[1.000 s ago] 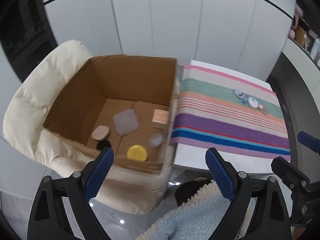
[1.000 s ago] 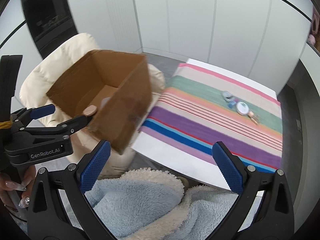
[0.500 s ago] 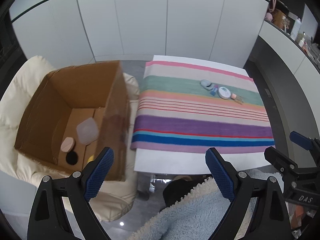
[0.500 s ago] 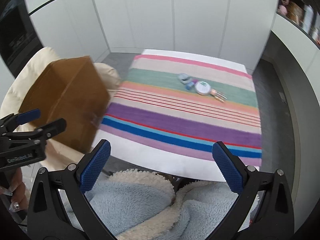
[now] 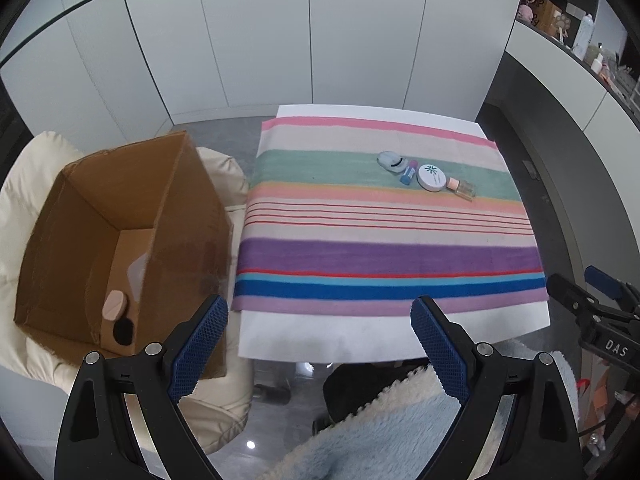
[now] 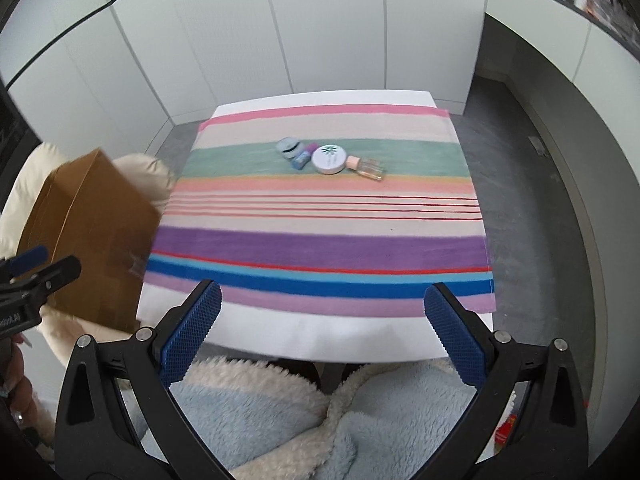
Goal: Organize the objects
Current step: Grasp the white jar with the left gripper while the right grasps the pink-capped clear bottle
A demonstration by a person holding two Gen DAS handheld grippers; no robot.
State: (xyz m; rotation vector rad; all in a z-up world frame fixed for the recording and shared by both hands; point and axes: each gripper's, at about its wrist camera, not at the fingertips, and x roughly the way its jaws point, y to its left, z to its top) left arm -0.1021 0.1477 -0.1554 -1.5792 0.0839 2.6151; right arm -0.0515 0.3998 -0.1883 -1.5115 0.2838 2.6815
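We hold the left gripper (image 5: 319, 350) and right gripper (image 6: 320, 334) with fingers spread wide, grasping nothing, over the near edge of the striped cloth-covered white table (image 6: 280, 332). A round white compact (image 6: 329, 159), small blue tube (image 6: 301, 159), pale grey case (image 6: 289, 145) and clear pink-capped bottle (image 6: 367, 167) lie in a touching row on the cloth's green stripe. The open brown cardboard box (image 5: 176, 216) sits on a cream cushioned chair (image 5: 24, 184) left of the table.

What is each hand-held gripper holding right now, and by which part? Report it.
Nothing is held. The left hand-held gripper and the right hand-held gripper both stand open with empty jaws, short of the four small cosmetics on the striped cloth.
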